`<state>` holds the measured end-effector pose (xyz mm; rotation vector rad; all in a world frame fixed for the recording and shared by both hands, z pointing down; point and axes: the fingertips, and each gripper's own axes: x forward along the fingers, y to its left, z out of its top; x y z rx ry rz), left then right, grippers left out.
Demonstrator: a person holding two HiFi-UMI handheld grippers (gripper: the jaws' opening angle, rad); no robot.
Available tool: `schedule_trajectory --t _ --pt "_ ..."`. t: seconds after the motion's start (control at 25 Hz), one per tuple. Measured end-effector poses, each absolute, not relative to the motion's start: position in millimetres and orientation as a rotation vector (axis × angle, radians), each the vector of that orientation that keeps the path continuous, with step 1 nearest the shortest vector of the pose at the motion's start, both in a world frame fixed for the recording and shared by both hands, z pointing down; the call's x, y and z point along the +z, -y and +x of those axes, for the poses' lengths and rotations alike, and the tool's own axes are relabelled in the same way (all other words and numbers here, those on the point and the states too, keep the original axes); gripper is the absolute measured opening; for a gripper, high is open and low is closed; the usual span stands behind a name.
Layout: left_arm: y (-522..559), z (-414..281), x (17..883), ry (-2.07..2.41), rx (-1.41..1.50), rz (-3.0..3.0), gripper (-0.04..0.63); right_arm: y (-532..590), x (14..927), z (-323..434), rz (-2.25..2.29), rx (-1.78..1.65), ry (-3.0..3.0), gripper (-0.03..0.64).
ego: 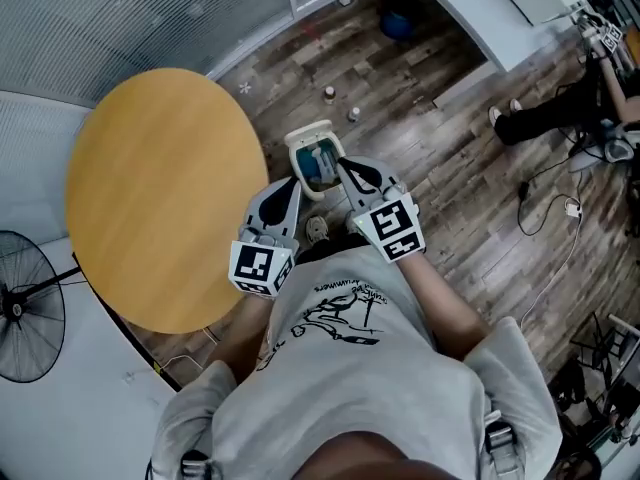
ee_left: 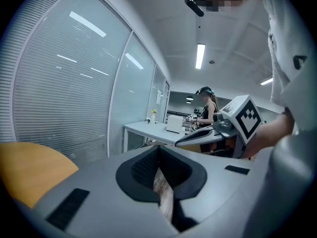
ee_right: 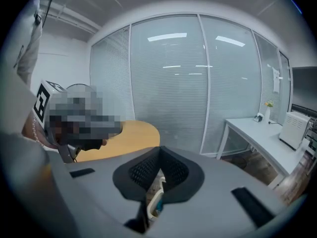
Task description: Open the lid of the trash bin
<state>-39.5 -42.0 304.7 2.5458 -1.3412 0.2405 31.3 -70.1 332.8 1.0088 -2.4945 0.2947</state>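
L gripper (ee_left: 159,149): dark ribbed pads (ee_left: 142,170) drawn together, only a thin slit btwn them w/ wood floor (ego: 450,188) showing through; nothing held. R gripper (ee_right: 159,149): same, pads (ee_right: 142,171) closed to a slit, nothing clamped. Through that slit a bit of white rim and blue is visible, i.e. the trash bin (ego: 312,155) beyond the tips.

In the head view both grippers are held out in front of the person's chest, tips pointing fwd and down, and the 2 marker cubes sit near the wrists. R tip overlaps the bin's near-right rim; contact or not, can't tell. L tip is just beside the bin's near-left corner, apart from it.

The bin stands on the floor, just beside the edge of the round wooden table (ego: 160,198). It has a white frame w/ blue-teal inside seen from above. Lid position not readable.

Farther out are 2 small bottles (ego: 329,94) on the floor beyond the bin and a blue object (ego: 397,25) near the white desk (ego: 470,8). A fan (ego: 20,308) is at far left. Cables (ego: 560,208) lie on the floor at right, near a 2nd person's legs (ego: 545,118).
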Motion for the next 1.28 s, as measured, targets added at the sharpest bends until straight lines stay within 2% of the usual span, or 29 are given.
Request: schedule_trajectory --t 0.56,0.88,1.28 --pt "20.7 -38.2 191.0 1.377 0.089 2.642 0.015 52.8 199.3 26.6 1.054 0.14 2.68 0.006" --pt "27.4 -52.6 137.6 1.465 -0.033 2.655 0.015 52.4 152.1 25.3 1.115 0.065 2.732 0.006" --pt "18.5 -51.7 131.2 1.444 -0.054 2.669 0.015 46.0 136.1 21.4 1.13 0.049 2.764 0.005"
